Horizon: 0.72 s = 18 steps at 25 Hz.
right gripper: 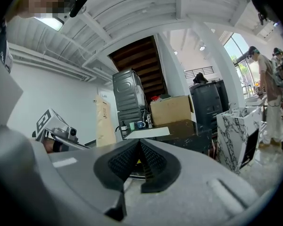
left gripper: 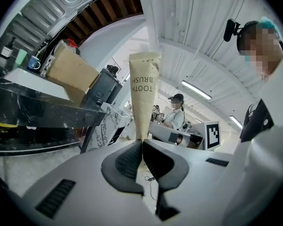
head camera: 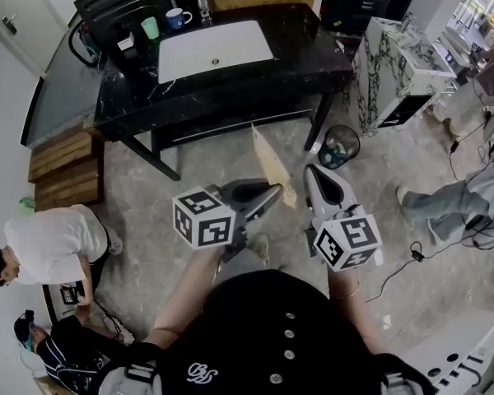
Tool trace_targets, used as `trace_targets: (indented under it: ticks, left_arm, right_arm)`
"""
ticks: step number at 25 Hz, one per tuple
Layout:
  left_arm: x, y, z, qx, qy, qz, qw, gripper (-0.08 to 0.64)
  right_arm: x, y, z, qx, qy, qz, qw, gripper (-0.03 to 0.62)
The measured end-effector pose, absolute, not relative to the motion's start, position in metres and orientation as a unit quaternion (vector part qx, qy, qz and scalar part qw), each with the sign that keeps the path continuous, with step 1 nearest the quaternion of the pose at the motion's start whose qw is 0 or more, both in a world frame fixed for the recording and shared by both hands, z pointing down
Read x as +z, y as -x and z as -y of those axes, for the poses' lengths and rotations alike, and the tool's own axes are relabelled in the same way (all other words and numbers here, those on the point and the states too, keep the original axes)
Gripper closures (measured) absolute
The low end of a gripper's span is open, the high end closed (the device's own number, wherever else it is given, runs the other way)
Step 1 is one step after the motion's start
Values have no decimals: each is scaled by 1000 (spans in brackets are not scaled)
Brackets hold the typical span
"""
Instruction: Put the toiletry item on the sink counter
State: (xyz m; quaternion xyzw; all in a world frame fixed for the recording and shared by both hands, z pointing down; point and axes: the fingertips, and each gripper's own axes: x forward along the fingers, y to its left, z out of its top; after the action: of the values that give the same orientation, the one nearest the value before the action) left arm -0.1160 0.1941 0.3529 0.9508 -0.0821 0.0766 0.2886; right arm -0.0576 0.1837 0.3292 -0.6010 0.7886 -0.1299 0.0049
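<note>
A tan paper toothbrush pack stands up from my left gripper, whose jaws are shut on its lower end. In the head view the pack points toward the black marble sink counter, which has a white basin and stands some way ahead across the floor. My right gripper hovers just right of the pack with its jaws shut and nothing between them. The right gripper view shows its pads closed, the pack at left and the counter beyond.
On the counter's back left stand a green cup and a blue mug. A waste bin sits by the counter's right leg, beside a white marble cabinet. Wooden pallets and people are at left, a person's legs at right.
</note>
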Motion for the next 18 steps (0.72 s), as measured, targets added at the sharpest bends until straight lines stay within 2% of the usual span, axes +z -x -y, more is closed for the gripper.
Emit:
trace_targets:
  ticks: [18]
  left_arm:
    - [369,109,-107,80,-943,81,312,545]
  right_arm:
    - [340,48,-93,-131,610,-782,-3,589]
